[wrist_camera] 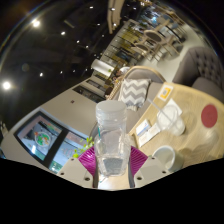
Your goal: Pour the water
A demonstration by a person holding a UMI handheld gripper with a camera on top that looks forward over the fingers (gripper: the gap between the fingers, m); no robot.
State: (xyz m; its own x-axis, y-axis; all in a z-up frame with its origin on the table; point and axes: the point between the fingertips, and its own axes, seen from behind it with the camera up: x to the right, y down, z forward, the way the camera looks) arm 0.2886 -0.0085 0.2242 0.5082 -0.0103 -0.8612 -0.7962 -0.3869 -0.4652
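**Cup held, tilted, over desk**

Left of claw [113, 166]: a poster-like board. Between the pink pads [88, 160]: clear cup [112, 135], clamped on both sides, whole view tilted. Right, just beyond: white cup [163, 156] on the desk [190, 100], likely the target. Risk: spilling short of the white cup if tipped early; thin plastic squeezing or slipping under grip.

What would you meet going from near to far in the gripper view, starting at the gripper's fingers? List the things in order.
Gripper → clear plastic cup held between its fingers → chevron-patterned box → metal cans beyond.
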